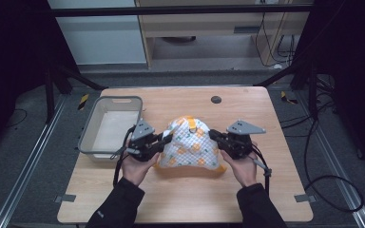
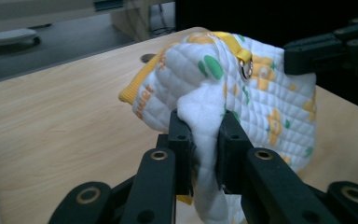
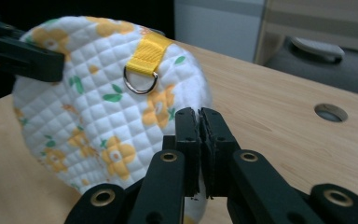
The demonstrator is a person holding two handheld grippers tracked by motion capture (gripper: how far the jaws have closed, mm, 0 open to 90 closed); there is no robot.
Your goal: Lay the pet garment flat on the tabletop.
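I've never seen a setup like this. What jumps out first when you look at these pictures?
A white quilted cloth with orange flowers and yellow trim sits mid-table, pinched from both sides: the left tongs clamp a bunched fold, and the right tongs are shut on its other edge. On top, a yellow strap holds a metal ring. A grey basin sits at the table's left.

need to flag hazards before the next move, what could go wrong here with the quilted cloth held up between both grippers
1. The right gripper pinches only a thin edge of the cloth, so that side could slip out and drop.
2. The left gripper clamps a thick bunched fold; pulling the hands apart could drag it loose or skew the cloth.
3. The cloth's lower edge seems to rest on the table, and the basket is close to the left hand, so a sideways swing might knock it.
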